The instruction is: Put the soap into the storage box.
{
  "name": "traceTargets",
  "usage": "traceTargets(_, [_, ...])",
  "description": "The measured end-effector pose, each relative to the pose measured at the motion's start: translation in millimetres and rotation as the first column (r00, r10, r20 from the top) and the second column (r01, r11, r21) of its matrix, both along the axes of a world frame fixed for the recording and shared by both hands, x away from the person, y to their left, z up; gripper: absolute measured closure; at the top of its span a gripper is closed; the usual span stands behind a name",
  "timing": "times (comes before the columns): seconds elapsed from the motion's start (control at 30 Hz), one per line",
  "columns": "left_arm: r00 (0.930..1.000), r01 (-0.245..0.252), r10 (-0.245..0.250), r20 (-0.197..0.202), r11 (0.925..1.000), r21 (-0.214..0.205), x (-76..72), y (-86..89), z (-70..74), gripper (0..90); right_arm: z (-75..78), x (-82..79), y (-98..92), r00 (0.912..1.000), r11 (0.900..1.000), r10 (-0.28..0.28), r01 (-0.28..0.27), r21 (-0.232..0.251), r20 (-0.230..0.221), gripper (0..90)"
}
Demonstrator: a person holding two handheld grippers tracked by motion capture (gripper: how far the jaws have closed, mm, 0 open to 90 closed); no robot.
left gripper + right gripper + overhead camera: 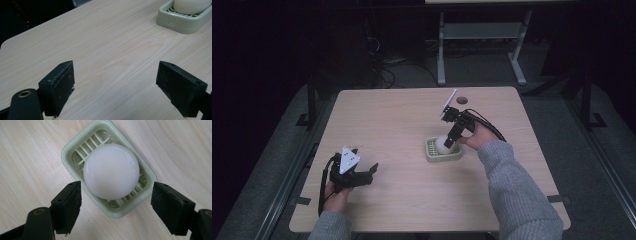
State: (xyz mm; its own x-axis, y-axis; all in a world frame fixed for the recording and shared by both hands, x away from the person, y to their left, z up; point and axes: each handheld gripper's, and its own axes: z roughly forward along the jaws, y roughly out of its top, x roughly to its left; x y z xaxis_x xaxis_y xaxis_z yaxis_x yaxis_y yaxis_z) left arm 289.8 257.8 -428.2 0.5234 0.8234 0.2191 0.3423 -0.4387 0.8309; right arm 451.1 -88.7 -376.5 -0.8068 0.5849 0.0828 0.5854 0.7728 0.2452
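Observation:
A round white soap bar point(111, 171) lies in a pale green slatted soap dish point(72, 147) on the wooden table. In the high view the soap bar point(442, 144) and the dish point(432, 156) sit right of the table's middle. My right gripper point(451, 141) hangs over them, pointing down, open; in its own view my right gripper point(116, 208) has one jaw to each side of the soap, touching nothing. My left gripper point(371, 172) rests low at the front left, open and empty. Its own view shows my left gripper point(115, 87) over bare wood, with the dish point(172, 23) far off.
The table point(387, 115) has a round cable hole point(461, 100) near its far edge. Beyond the table stand a grey metal desk frame point(482, 35) and dark cables on the floor. A person's grey sleeve point(517, 190) crosses the table's front right.

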Motion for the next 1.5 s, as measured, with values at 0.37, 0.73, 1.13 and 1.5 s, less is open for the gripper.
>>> traceTargets(0.37, [1.0000,0.001,-0.001,0.001,1.0000,-0.002,-0.2,-0.4,-0.1,14.9,6.0,-5.1,-8.1,0.9999,0.9999,-0.007,0.006,0.008,0.011,24.4])
traceTargets(0.73, [1.0000,0.002,-0.002,0.002,1.0000,0.002,-0.1,-0.7,-0.3,14.8,6.3,-11.3,-25.4,0.9994,0.9990,-0.035,0.034,0.027,0.008,24.5])
traceTargets(1.13, [1.0000,-0.001,0.001,0.000,1.0000,-0.001,-0.2,-0.2,-0.4,14.8,5.9,-18.2,-37.0,0.9986,0.9981,-0.052,0.052,0.033,0.009,24.5])
traceTargets(1.5, [1.0000,-0.001,0.001,0.005,1.0000,-0.006,-0.3,-0.4,-0.6,14.8,4.0,-28.6,-49.4,0.9980,0.9971,-0.062,0.061,0.046,0.013,24.5])
